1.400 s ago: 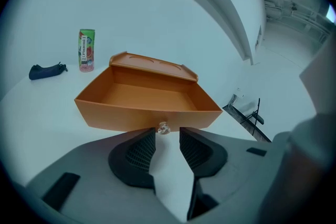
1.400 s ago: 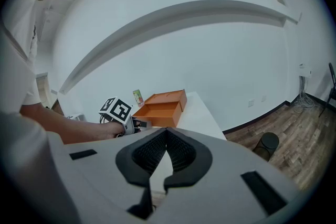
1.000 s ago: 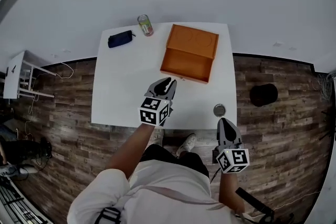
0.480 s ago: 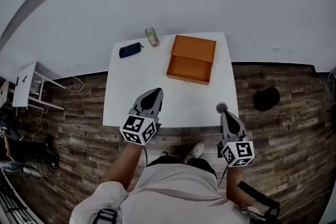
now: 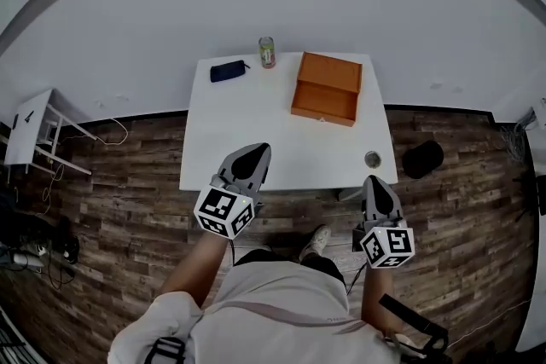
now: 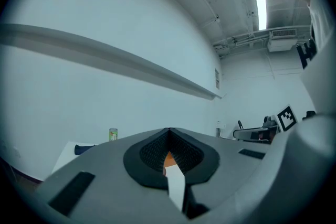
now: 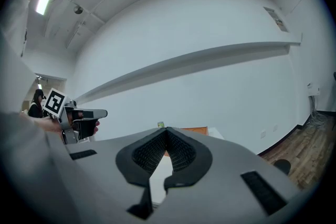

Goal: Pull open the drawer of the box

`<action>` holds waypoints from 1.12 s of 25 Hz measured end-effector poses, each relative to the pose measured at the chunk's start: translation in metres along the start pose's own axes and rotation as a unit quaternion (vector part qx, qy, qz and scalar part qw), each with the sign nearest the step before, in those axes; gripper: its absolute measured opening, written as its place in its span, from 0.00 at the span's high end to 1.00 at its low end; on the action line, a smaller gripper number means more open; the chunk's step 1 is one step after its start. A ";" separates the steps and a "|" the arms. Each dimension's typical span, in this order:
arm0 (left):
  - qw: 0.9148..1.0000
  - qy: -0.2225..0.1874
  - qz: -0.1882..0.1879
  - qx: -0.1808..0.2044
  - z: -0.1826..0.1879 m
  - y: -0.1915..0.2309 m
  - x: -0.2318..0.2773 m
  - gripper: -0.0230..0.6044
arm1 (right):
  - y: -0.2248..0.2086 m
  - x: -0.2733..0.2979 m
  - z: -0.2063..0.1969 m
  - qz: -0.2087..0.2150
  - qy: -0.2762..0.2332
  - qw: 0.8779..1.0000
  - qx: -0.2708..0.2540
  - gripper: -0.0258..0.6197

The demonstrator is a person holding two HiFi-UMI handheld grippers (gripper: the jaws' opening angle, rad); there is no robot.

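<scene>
- Head view shows us both grippers held off the near edge of the white table (image 5: 247, 132), well apart from the orange box (image 5: 331, 71), so any further pull would begin with a long reach.
- The left gripper (image 5: 258, 150) has its jaws pressed together with nothing between them. The right gripper (image 5: 373, 182) looks the same in its own view, tips meeting and empty. We judge that reaching for the drawer like this would only bump its front, since the jaws must part first.
- The box is unheld. If one gripper tugs the drawer alone, we expect the whole box could slide over the smooth tabletop instead.
- A pull carried too far could bring the drawer right out of the box.
- A small round thing (image 5: 372, 158) sits at the table's near right corner, close to the right gripper. A forward sweep on that side could knock it to the floor.
- The box stands at the far right of the table, beside a can (image 5: 267, 52) and a dark pouch (image 5: 227, 71).
- Its drawer (image 5: 323, 104) appears to us already drawn out toward the person. A flat top panel lies behind it, and a tiny knob shows on its near face. How far out it is, we cannot tell.
</scene>
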State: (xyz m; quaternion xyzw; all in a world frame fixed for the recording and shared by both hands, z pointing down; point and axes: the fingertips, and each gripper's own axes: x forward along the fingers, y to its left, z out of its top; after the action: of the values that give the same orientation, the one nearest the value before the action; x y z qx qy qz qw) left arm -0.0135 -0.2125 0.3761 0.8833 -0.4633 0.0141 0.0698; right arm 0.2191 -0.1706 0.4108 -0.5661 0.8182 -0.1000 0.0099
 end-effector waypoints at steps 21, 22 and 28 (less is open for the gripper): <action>0.999 -0.015 -0.010 -0.034 0.002 -0.014 -0.070 0.94 | 0.060 -0.044 0.032 -0.006 -0.009 0.999 -0.041 0.96; 0.999 -0.016 -0.010 -0.037 0.002 -0.018 -0.067 0.95 | 0.058 -0.045 0.032 -0.002 -0.008 0.999 -0.044 0.96; 0.999 -0.013 -0.013 -0.032 0.004 -0.041 -0.058 0.95 | 0.043 -0.048 0.035 0.010 -0.009 0.999 -0.044 0.96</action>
State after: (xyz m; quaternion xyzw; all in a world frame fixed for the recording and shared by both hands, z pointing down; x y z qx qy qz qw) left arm -0.0129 -0.1426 0.3629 0.8866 -0.4530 -0.0136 0.0919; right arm 0.2015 -0.1170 0.3640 -0.5590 0.8271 -0.0584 -0.0067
